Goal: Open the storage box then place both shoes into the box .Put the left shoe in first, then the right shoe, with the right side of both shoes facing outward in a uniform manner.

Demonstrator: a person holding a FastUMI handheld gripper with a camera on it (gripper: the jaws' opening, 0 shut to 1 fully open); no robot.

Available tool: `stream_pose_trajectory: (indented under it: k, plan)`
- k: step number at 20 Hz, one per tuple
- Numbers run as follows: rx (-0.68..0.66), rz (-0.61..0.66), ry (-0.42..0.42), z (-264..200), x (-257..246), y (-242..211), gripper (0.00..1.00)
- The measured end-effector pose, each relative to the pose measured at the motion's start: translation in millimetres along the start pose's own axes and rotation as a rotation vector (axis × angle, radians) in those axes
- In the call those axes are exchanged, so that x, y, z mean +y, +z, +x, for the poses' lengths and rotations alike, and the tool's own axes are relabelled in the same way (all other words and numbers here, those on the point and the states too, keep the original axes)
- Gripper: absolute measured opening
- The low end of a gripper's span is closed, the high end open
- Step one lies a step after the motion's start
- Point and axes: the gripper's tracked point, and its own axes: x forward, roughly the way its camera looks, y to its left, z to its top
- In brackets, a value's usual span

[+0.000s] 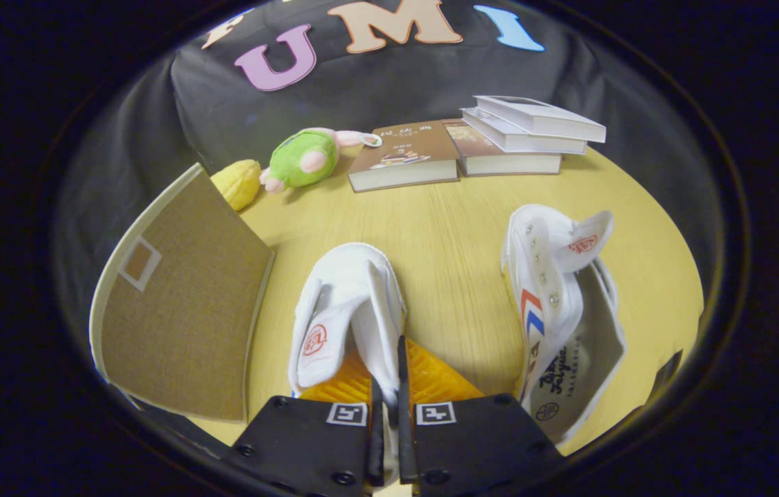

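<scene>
My gripper [389, 376] is shut on the right side wall of a white canvas shoe [348, 304]; both orange fingers [430, 378] press the thin fabric between them. That shoe points away from me, its tongue with a red logo hanging inside. A second white shoe [558, 310] with red and blue stripes lies on its side to the right of the fingers, its opening and insole facing right. The storage box's lid [175, 310], brown inside with a pale rim, stands raised at the left of the held shoe. The box body is hidden below.
On the yellow wooden table [444, 228], beyond the shoes, lie a brown book [404, 155] and a stack of three books [524, 134]. A green plush toy [306, 157] and a yellow toy [239, 183] sit behind the raised lid.
</scene>
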Motion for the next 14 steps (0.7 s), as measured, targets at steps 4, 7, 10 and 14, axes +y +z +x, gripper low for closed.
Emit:
stream_pose_trajectory:
  k: [4, 7, 10, 14]
  plan:
    - [0.009, 0.067, 0.044, 0, 1, 1, 0.08]
    - [0.019, 0.116, 0.079, 2, 4, 0, 0.09]
    - [0.065, 0.186, 0.165, 0, 21, -6, 0.09]
    - [0.111, 0.238, 0.229, -13, 40, -14, 0.09]
